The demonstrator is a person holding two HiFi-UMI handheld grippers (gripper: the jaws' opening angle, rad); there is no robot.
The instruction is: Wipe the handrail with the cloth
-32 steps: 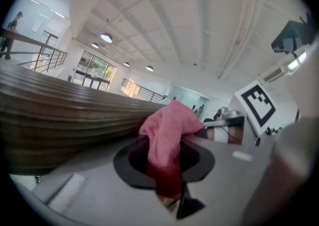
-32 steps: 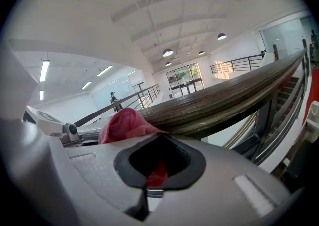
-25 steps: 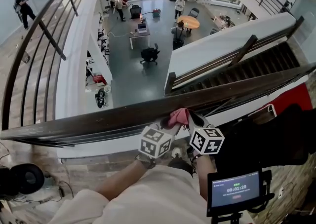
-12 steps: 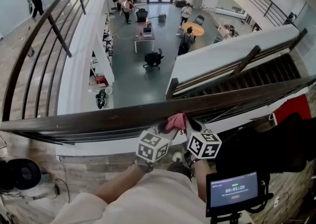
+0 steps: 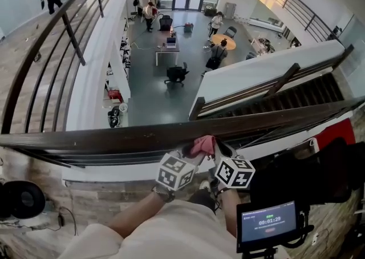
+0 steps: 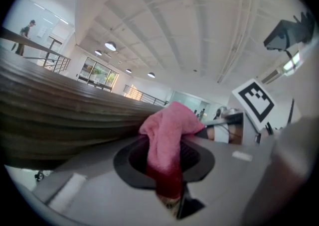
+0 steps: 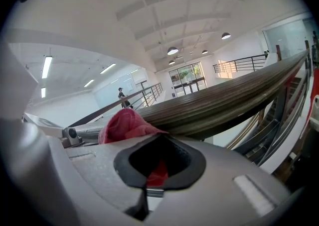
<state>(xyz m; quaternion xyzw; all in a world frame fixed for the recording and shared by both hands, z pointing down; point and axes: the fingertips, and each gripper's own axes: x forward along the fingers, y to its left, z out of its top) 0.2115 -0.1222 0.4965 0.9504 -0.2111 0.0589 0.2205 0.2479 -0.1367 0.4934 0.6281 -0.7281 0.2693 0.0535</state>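
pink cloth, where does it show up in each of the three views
Head view: pink cloth low centre, against the handrail.
Left gripper view: centre, pinched by the left gripper.
Right gripper view: left of centre, a fold caught in the right gripper.
Shared landmark: the dark wooden handrail, beside the cloth in all three.

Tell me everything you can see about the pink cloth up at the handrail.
The pink cloth looks like soft, fuzzy terry, bunched into a crumpled wad rather than spread flat. It sits at the near edge of the dark wooden handrail, seemingly pressed against it. The left gripper is shut on it, with a fold running down between its jaws. The right gripper pinches another bit, which looks darker red in the shadow between its jaws.
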